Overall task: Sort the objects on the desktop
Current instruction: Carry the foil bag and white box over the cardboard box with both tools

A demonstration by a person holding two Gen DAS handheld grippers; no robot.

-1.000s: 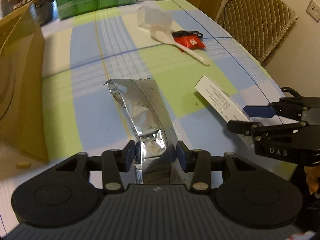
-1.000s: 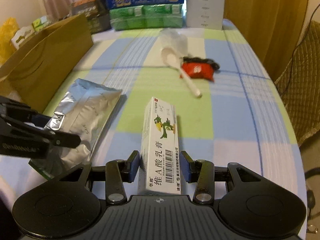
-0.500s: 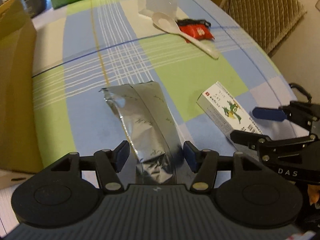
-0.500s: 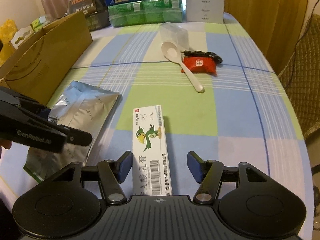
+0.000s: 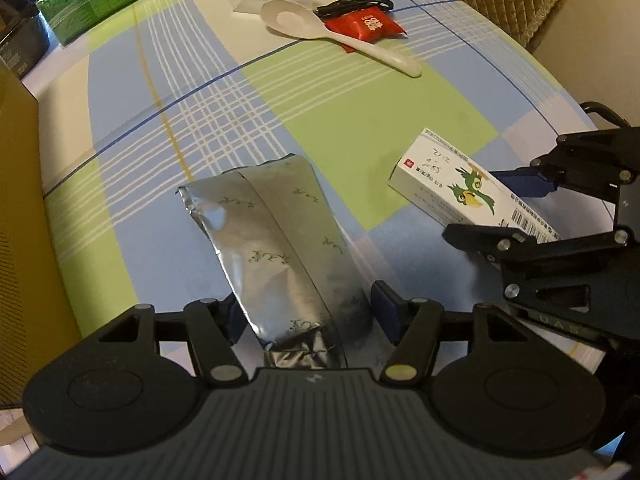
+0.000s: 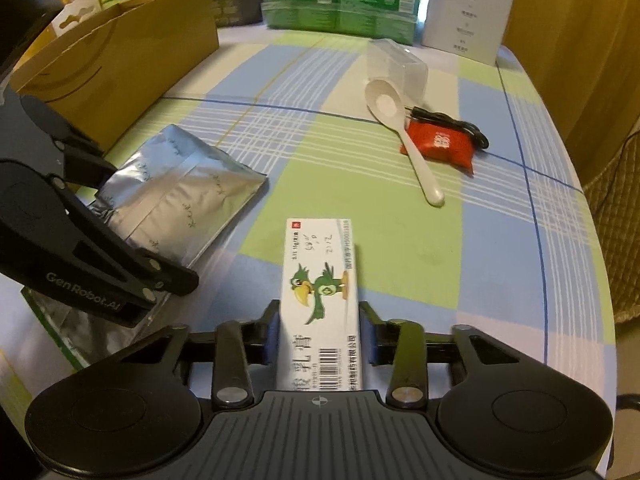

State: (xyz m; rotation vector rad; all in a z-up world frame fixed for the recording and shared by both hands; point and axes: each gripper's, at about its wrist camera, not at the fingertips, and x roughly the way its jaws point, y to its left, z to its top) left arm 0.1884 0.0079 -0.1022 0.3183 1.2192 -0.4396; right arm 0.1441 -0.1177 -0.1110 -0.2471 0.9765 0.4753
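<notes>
Cardboard, a tall brown box (image 6: 120,52), stands open along the left edge of the checked blue, green and white tablecloth (image 6: 400,248). Just beside it lies a crinkled silver foil pouch (image 5: 276,236), flat on the cloth, its near end between the fingers of the left gripper (image 5: 308,316). Those jaws stand fairly wide, the blue pads on either side of the pouch and a gap showing on the right side; they do not look to be pressing it. Next comes a long white carton printed with a green cartoon bird (image 6: 320,300), lying flat near the table's front. The right gripper (image 6: 320,338) straddles its near end, jaws drawn in narrow with both pads against the carton's sides. Farther back and to the right, a white plastic spoon (image 6: 400,128) rests with its bowl beside a clear plastic tub (image 6: 396,64) tipped on its side, its handle touching a small red packet (image 6: 440,144). A black cable (image 6: 452,124) lies along the packet's far edge. Green and blue boxed packs (image 6: 340,4) are stacked at the table's far end.
</notes>
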